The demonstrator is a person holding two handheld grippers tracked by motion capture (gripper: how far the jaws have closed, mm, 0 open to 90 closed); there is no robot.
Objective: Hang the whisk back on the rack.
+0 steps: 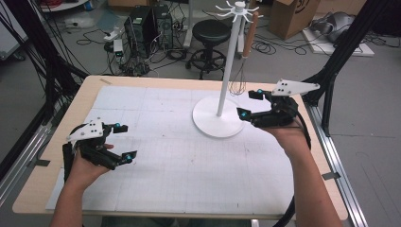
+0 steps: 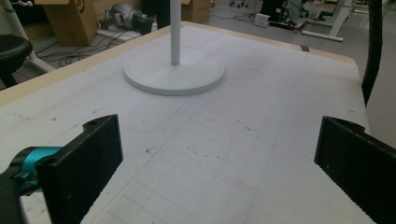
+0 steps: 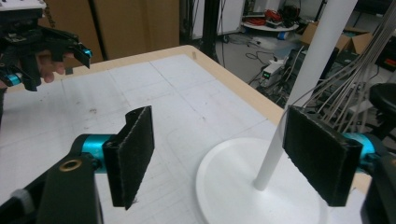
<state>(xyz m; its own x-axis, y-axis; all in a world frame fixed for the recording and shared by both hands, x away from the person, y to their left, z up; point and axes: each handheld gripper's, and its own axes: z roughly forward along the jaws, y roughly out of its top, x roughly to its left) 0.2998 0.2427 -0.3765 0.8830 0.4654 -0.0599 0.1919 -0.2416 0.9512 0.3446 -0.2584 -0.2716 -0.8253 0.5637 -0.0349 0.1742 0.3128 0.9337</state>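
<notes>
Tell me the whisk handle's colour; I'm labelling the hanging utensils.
Reddish-brown, like wood: the whisk hangs from the white stand; the high view shows it best.

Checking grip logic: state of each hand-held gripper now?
Left hand-held gripper: open, holding nothing.
Right hand-held gripper: open, holding nothing, beside the stand.

On the wooden table (image 1: 56,142), covered by a white gridded mat (image 1: 179,156). Toward the far right corner, a white round-based stand with a tall pole and hooked top (image 1: 218,120); from a hook there, hanging past the far edge side, a wire whisk with a wooden handle (image 1: 247,47). Just beside the stand's base, by the right edge, the right gripper (image 1: 250,104). Near the left edge, toward the near side, the left gripper (image 1: 122,142), well apart from the stand. Beyond the far edge, on the floor, a black round stool (image 1: 210,40).
</notes>
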